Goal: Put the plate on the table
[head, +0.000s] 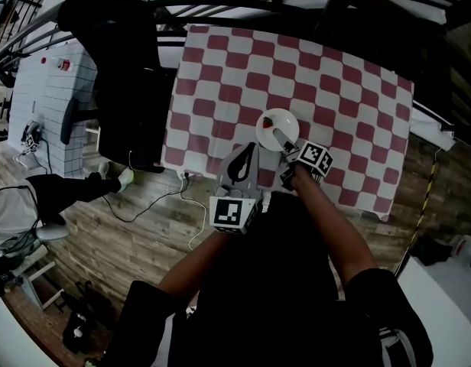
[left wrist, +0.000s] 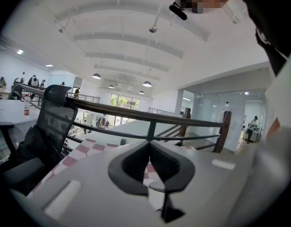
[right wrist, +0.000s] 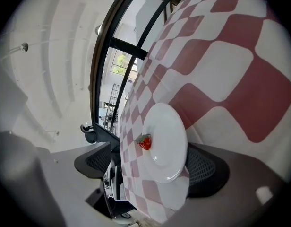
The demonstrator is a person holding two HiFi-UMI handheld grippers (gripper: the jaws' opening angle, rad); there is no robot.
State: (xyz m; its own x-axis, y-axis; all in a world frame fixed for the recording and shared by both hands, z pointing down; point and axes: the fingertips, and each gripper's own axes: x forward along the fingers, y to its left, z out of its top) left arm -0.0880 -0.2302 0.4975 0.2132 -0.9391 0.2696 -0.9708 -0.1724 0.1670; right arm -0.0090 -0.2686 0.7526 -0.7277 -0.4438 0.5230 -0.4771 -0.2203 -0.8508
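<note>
Plate (head: 277, 128) properties, judged by appearance: small, white, rigid, probably ceramic or melamine – light, smooth-glazed and liable to chip if dropped. It lies flat on the checked cloth of the table (head: 350, 90), near the front edge, with a strawberry (right wrist: 144, 142) just off its centre; any tilt would likely roll the fruit off. The recommended hold is the thin raised rim on the near side, one pad above and one below, with the plate kept level. The right gripper (right wrist: 150, 164) has its jaws spread wide around that near rim – the plate sits between them, and neither pad appears to press on it. The right forearm reaches forward over the table edge, gripper angled downward at the plate. The left gripper (left wrist: 149, 145) has its jaws together at the tips with nothing held; it is kept back at the table's near edge, pointing almost level across the cloth.
</note>
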